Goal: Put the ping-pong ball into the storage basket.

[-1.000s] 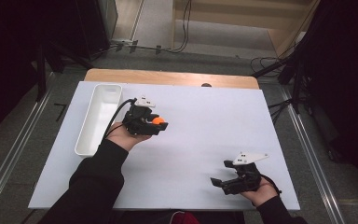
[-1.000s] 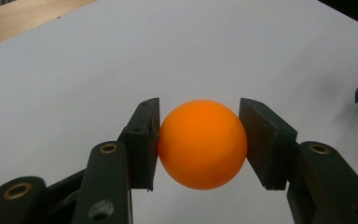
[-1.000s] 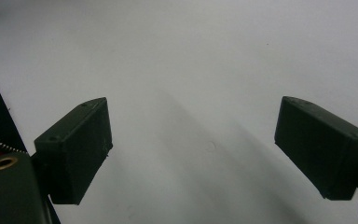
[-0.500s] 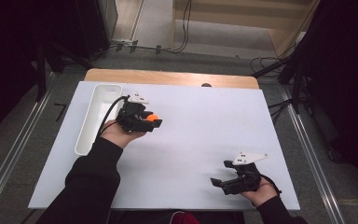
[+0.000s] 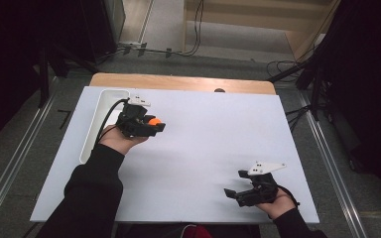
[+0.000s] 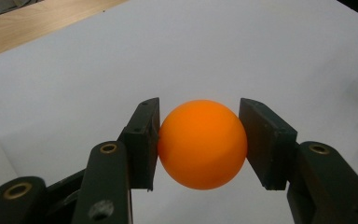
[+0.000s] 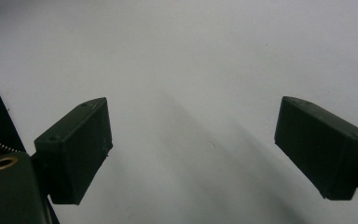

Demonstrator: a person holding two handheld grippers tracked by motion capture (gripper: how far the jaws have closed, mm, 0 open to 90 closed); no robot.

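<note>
Over the last second my left gripper (image 5: 151, 124) has moved back and toward the left side of the table, carrying the orange ball (image 5: 154, 121) with it. It now hovers just beside the long white tray (image 5: 92, 130), nearer to it than it was a second ago, though the ball is not yet over the tray. The right gripper (image 5: 234, 191) has not shifted in that time; it rests near the front right corner of the white table (image 5: 218, 134).

I judge the work in hand to be carrying the ball to the tray. The change means the carry is well along, and what remains is a short move sideways over the tray's rim and a release.

In the left gripper view the ball (image 6: 202, 143) sits squarely between the two jaws, near their tips. The left pad presses its side and the right pad meets the opposite side, so the left gripper (image 6: 199, 140) is closed on the ball and holds it clear of the tabletop. The hold looks centred, with nothing tilted or slipping that I can see.

In the right gripper view the right gripper (image 7: 196, 147) stands with its jaws wide apart and nothing between them, over bare white surface.
</note>
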